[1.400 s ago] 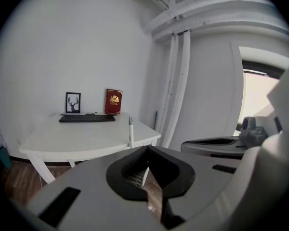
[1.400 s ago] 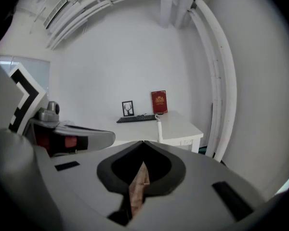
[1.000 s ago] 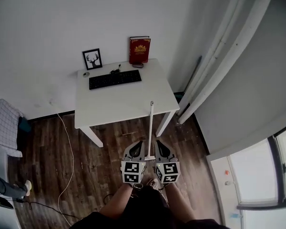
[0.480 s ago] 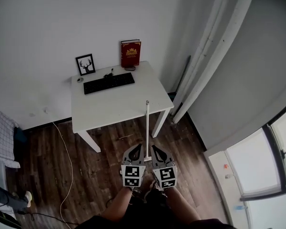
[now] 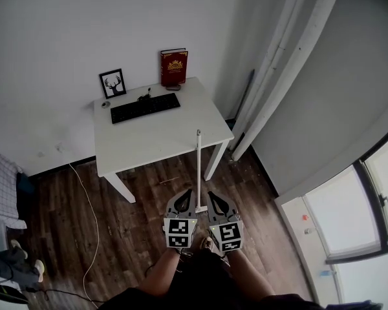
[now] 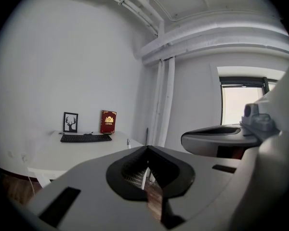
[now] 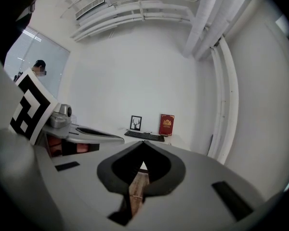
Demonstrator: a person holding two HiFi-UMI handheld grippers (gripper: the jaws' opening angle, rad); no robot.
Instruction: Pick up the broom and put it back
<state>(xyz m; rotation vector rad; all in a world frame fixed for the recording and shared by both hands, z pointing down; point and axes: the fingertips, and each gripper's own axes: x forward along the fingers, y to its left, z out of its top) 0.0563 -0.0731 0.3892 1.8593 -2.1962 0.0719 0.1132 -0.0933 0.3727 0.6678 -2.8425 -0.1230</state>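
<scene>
A white-handled broom (image 5: pixel 198 173) stands nearly upright in front of the white table (image 5: pixel 155 137). Its small head is on the wooden floor and its tip reaches the table's front edge; I cannot tell whether it touches the edge. In the head view my left gripper (image 5: pixel 187 194) and right gripper (image 5: pixel 211 195) sit side by side, one on each side of the broom's lower end. Both are shut and hold nothing. In the left gripper view the handle's tip (image 6: pixel 127 141) pokes up just beyond the shut left gripper (image 6: pixel 147 148). The right gripper (image 7: pixel 143 142) faces the table.
On the table are a black keyboard (image 5: pixel 145 108), a deer picture (image 5: pixel 112 82) and a red book (image 5: pixel 173 68). White pipes (image 5: pixel 278 63) and a dark stick (image 5: pixel 244 99) stand in the right corner. A white cable (image 5: pixel 84 199) trails over the floor. Someone's feet (image 5: pixel 16 254) show at the left.
The head view has shifted, so the table now sits further left and higher. Both grippers remain shut and side by side. The broom keeps its place against the table.
</scene>
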